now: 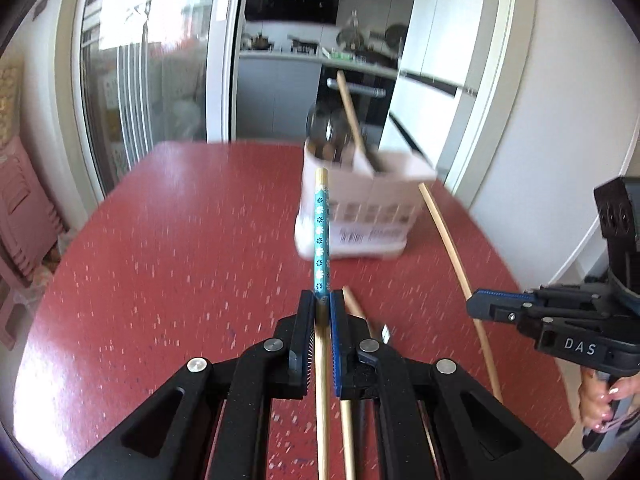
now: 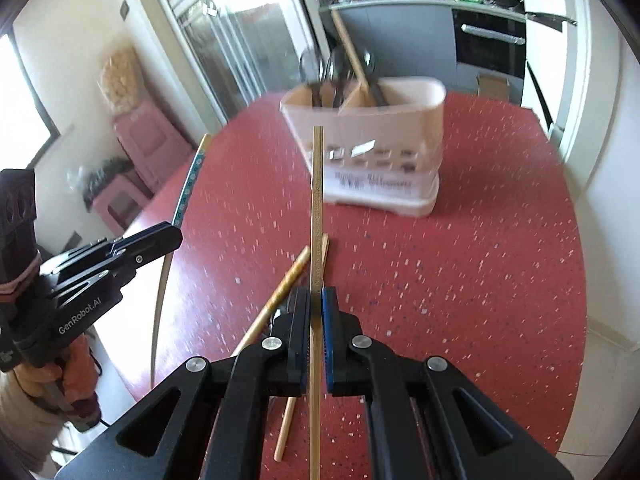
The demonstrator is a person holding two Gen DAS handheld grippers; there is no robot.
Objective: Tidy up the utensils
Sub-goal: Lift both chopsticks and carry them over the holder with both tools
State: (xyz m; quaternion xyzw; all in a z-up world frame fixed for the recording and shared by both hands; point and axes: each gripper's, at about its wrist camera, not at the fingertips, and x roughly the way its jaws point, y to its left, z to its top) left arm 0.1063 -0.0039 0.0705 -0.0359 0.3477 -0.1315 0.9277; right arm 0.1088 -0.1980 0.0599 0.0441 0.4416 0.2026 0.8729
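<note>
Left tool (image 1: 321, 300) clamping teal-patterned chopstick (image 1: 321, 236), white holder (image 1: 360, 208) beyond (blurred)

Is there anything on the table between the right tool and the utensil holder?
In the right wrist view, only bare red table lies between the right tool and the utensil holder; its held chopstick reaches across above.

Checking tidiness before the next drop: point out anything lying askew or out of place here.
Loose chopsticks lie crossed on the red table below the right gripper, not in the white holder. One wooden stick leans diagonally in the holder. Each gripper, including the left gripper, clamps a single chopstick.
</note>
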